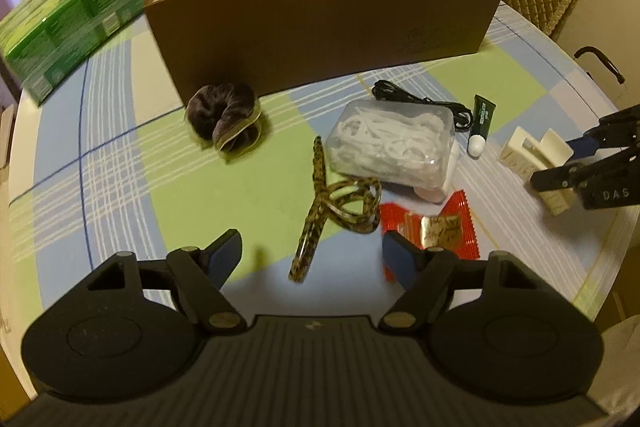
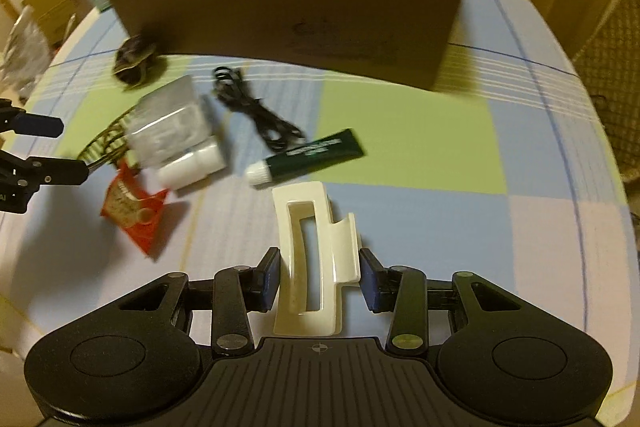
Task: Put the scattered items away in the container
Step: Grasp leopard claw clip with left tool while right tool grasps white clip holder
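Nearest to us, the left gripper (image 1: 312, 259) hangs with its fingers spread wide and nothing between them, just above a leopard-print hair clip (image 1: 324, 211) lying on the checked tablecloth (image 1: 120, 163).

Moving left to right across the table in the left wrist view, we see a green patterned package (image 1: 68, 15) at the far left; its print is too small to read. Next comes a dark velvet scrunchie (image 1: 224, 115), resting close to the front wall of a brown cardboard box (image 1: 320, 23). The box stands open, its inner walls white, and we cannot see its floor from here. A faint printed mark on its front wall is unreadable.

Further right lie a clear plastic case (image 1: 388, 143) holding white floss picks, a red snack wrapper (image 1: 432, 227) just in front of it, a coiled black cable (image 1: 416, 99) behind it, and a dark green tube (image 1: 482, 123) with a white cap, its lettering blurred.

At the far right, the right gripper (image 2: 320, 275) has its fingers on either side of a cream claw clip (image 2: 308, 259), a slim gap showing at each pad. In the left view, its body shows the letters "DAS".
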